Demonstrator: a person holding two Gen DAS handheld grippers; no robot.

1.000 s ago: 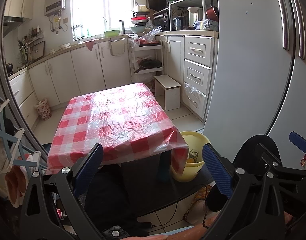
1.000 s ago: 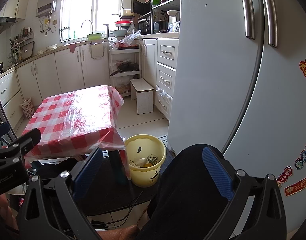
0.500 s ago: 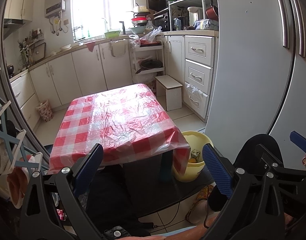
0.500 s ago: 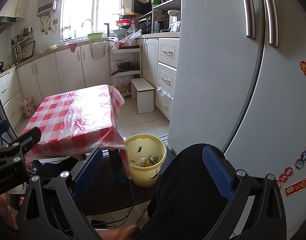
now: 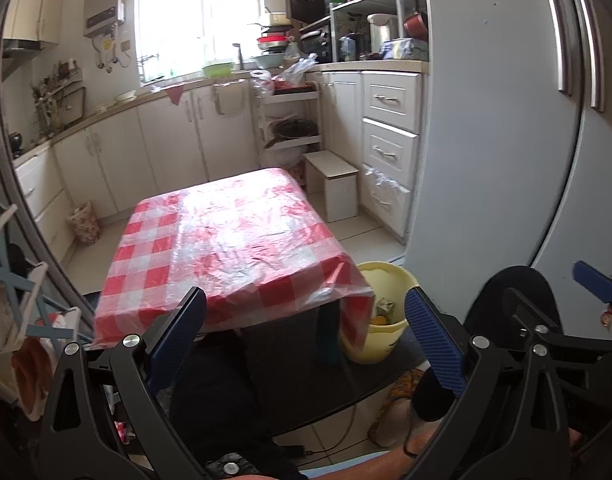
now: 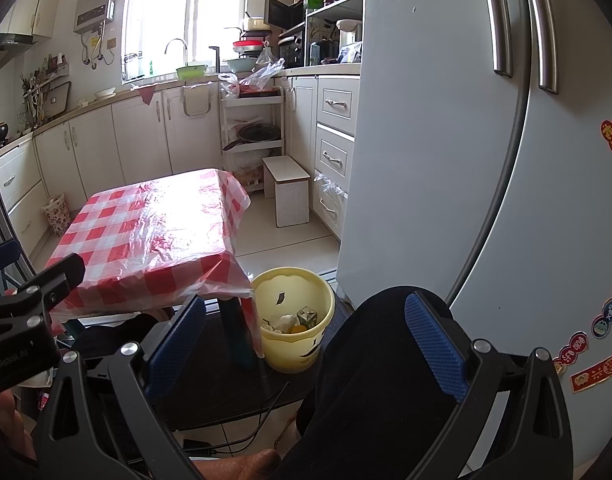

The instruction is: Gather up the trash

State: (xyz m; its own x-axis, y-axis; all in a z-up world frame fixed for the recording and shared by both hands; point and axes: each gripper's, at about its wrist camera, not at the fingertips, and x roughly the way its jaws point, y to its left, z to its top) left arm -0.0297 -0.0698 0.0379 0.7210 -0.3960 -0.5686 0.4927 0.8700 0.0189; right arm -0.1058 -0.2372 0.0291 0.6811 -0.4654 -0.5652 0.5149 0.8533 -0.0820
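Observation:
A yellow trash bin stands on the floor by the table's near right corner, with crumpled paper and scraps inside; it also shows in the left wrist view, half hidden by the tablecloth. A low table with a red-and-white checked plastic cloth has nothing on it. My left gripper is open and empty, held back from the table. My right gripper is open and empty, above a dark-trousered knee.
A grey fridge rises close on the right. White cabinets, a small white stool and a shelf rack line the far wall. A floral basket stands at far left. A dark mat and cables lie underfoot.
The left wrist view has drifted a little right and forward, so the table sits slightly left in frame. The right gripper has barely moved. Both stay open.

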